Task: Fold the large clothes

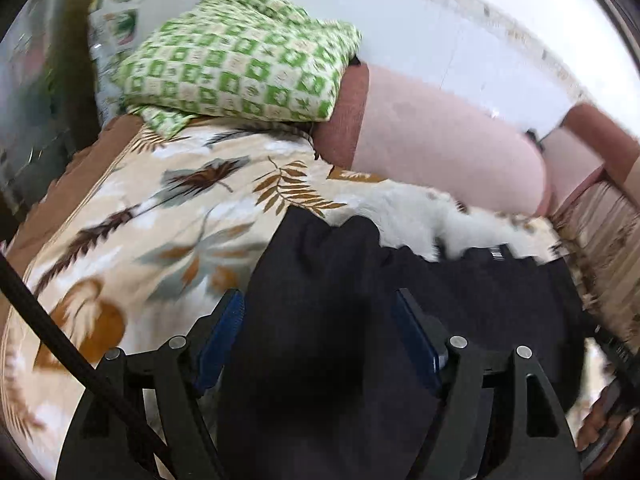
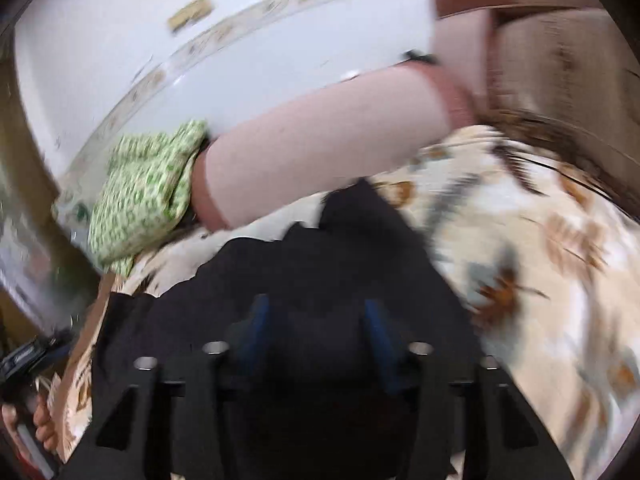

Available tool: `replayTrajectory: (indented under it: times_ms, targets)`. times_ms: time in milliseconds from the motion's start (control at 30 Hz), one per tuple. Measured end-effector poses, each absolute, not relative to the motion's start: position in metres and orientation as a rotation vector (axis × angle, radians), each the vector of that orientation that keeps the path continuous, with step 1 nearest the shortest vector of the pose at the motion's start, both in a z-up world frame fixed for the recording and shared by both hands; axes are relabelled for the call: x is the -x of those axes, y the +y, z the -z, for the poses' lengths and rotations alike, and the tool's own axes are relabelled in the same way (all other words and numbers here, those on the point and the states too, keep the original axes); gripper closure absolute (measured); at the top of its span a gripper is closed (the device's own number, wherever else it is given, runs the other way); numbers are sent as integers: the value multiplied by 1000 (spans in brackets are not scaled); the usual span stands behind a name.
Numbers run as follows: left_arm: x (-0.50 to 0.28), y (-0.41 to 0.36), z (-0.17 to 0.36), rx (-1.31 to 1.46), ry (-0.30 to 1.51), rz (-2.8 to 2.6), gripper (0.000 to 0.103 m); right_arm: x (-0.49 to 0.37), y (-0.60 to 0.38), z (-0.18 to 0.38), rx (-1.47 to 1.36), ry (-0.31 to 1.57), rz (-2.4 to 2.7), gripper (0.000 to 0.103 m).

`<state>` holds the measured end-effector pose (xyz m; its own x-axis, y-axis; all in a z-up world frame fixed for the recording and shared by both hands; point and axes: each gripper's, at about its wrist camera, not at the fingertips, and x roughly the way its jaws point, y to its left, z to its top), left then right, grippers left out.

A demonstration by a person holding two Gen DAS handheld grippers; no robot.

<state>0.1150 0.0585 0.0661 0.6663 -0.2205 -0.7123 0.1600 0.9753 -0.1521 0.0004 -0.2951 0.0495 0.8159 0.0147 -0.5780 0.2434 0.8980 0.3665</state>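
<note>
I hold my left gripper over a dark garment that lies on a bed. Its two fingers, each faced with a blue pad, stand wide apart, with the dark cloth bunched up between them. The pads do not press the cloth from both sides, so the jaws are open around it rather than clamped.

My right gripper sits over the same dark garment. Its blue pads also stand apart, and a mound of the dark cloth rises between them. The view is blurred, but a clear spread separates the two fingers, so I read the jaws as open.

The garment lies on a cream bedspread printed with brown and grey-green leaves. In the left wrist view, the garment extends from the lower centre toward the right. A patch of white fluffy material lies at its far edge.

A pink bolster with darker red ends lies beyond the garment. A green-and-cream checked pillow rests at the bolster's left end, partly on the bedspread. A white wall with a patterned border strip stands behind both.

In the right wrist view, my left hand shows at the lower left edge.
</note>
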Motion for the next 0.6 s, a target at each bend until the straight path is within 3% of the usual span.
replayTrajectory:
  times_ms: [133, 267, 433, 600]
  targets:
    - [-177, 39, -22, 50, 951, 172, 26, -76, -305, -15, -340, 702, 198, 57]
    - [-213, 48, 10, 182, 1024, 185, 12, -109, -345, 19, -518, 763, 217, 57]
    - [-244, 57, 48, 351, 1107, 212, 3, -122, -378, 48, -759, 761, 179, 57]
    - [-235, 58, 46, 366, 1088, 231, 2, -112, -380, 52, -819, 708, 174, 58]
